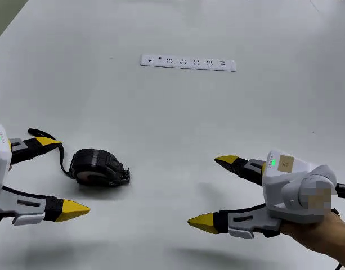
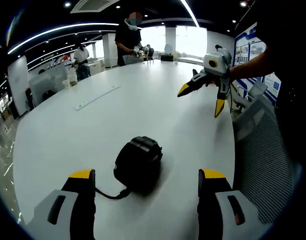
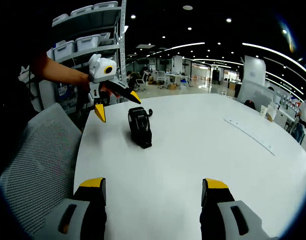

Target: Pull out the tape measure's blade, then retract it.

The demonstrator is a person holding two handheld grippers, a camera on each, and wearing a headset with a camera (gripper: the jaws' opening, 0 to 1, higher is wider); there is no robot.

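Observation:
A black tape measure [image 1: 97,167] lies on the white table [image 1: 178,118], its blade wound in and a black wrist strap [image 1: 51,147] trailing to the left. My left gripper [image 1: 68,175] stands open at the left edge, its yellow tips on either side of the case but apart from it. In the left gripper view the tape measure [image 2: 139,164] sits just ahead of the jaws. My right gripper [image 1: 211,191] is open at the lower right, a good way from the tape measure [image 3: 140,126], with nothing between its fingers.
A white power strip [image 1: 188,62] lies flat at the far middle of the table. A mesh chair [image 3: 38,150] stands off the table's near edge. Other people stand at the far end of the table [image 2: 135,37] in the left gripper view.

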